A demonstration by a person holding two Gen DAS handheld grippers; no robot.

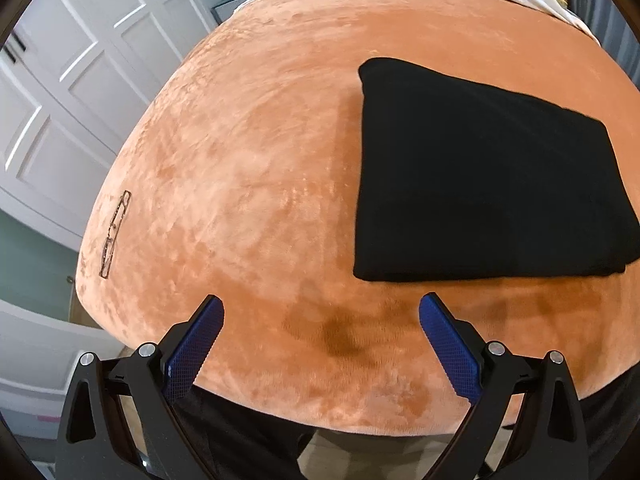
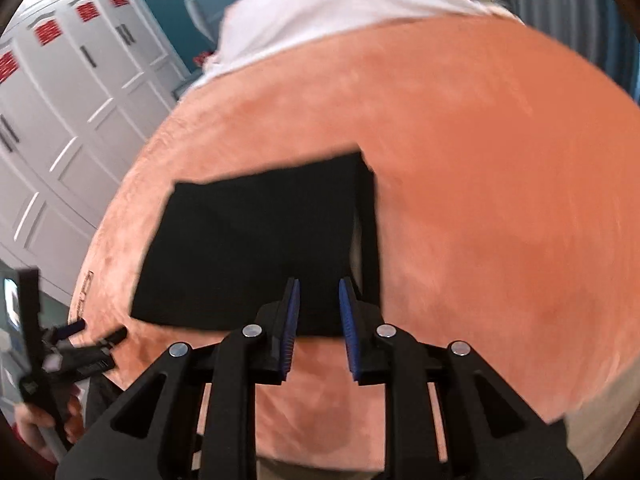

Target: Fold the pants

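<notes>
Both jaws gape (empty) above folded pants (image 1: 484,176)

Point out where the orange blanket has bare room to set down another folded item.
Bare blanket runs from the folded black pants to the edge facing the white cabinets. In the right wrist view, the blanket beyond the pants' other side is bare too. Only the pants' patch is taken.

An orange blanket (image 1: 260,184) covered the bed, a white sheet (image 2: 320,12) at its far end, white cupboards (image 1: 80,60) alongside.
</notes>
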